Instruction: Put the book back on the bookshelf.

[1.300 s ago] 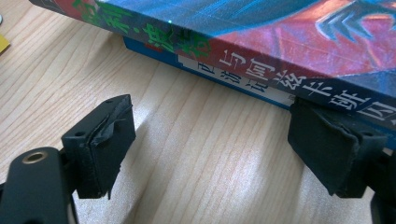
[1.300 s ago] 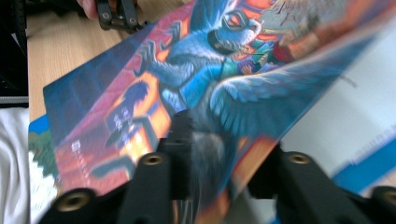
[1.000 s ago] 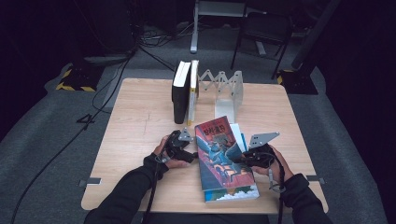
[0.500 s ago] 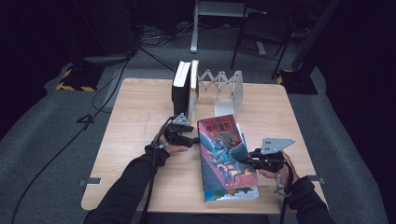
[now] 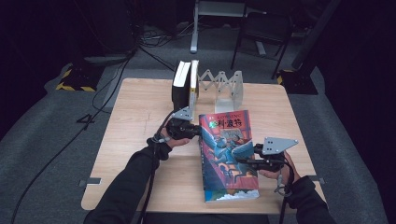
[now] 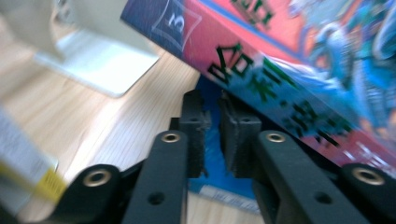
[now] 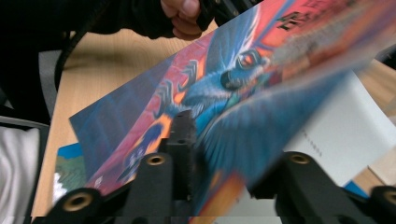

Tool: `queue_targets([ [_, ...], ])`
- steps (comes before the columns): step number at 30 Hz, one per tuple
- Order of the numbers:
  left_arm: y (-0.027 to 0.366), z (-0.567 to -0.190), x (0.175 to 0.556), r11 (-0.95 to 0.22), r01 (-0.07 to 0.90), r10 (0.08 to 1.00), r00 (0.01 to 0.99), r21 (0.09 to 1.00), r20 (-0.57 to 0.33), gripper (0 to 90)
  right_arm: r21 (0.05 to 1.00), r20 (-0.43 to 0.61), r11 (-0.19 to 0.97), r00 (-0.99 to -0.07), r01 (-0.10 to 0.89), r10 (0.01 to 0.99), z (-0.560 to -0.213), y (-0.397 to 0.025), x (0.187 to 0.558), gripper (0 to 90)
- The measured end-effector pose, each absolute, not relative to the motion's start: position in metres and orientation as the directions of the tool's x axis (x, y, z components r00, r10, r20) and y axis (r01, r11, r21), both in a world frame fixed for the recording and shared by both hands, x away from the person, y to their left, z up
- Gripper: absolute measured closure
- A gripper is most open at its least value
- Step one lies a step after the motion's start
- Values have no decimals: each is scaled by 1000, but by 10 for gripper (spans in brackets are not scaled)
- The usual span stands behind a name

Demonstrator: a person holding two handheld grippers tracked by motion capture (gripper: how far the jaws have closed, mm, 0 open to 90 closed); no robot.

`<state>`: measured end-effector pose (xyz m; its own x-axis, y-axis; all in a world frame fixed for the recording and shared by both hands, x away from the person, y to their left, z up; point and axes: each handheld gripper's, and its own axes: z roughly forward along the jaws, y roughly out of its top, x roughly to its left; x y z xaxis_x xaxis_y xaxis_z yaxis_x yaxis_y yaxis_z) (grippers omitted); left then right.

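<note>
A thick book with a red and blue picture cover is held tilted over the table's middle, its right edge lifted. My right gripper is shut on that right edge; in the right gripper view the cover passes between the jaws of my right gripper and hides one of them. My left gripper sits at the book's far left edge. In the left gripper view the jaws of my left gripper stand almost together, just under the book's spine, clamping nothing I can see.
A blue and green book lies flat under the lifted one, with a white book beside it. Two upright books stand in a white folding rack at the table's far side. Bare wood lies to the left.
The picture book has swung upward and squared to the table. My left gripper has slid along its left edge toward the far end. My right gripper has shifted slightly right and nearer.
</note>
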<state>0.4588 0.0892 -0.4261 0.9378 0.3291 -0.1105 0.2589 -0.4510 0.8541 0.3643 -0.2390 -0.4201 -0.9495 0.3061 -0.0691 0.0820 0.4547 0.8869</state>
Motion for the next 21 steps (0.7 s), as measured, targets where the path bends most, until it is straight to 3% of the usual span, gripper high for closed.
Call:
queue_targets([
  [2, 89, -423, 459, -435, 257, 318, 940, 863, -120, 836, 882, -71, 464, -951, 81, 301, -418, -237, 366, 660],
  [3, 89, -421, 459, -436, 248, 315, 943, 865, -112, 835, 894, -61, 440, -951, 82, 302, -417, -239, 367, 748],
  [9, 82, -409, 465, -432, 236, 330, 939, 871, -91, 839, 897, -108, 440, -949, 35, 297, -415, -241, 367, 858],
  [12, 80, -397, 470, -427, 214, 308, 948, 879, -81, 893, 902, -145, 431, -934, 11, 326, -414, -239, 367, 878],
  [18, 90, -375, 467, -356, 195, 299, 950, 914, -86, 898, 898, -251, 437, -879, -55, 406, -413, -232, 359, 882],
  [21, 94, -377, 462, -381, 190, 308, 949, 905, -70, 890, 871, -340, 479, -838, -109, 427, -419, -228, 343, 885],
])
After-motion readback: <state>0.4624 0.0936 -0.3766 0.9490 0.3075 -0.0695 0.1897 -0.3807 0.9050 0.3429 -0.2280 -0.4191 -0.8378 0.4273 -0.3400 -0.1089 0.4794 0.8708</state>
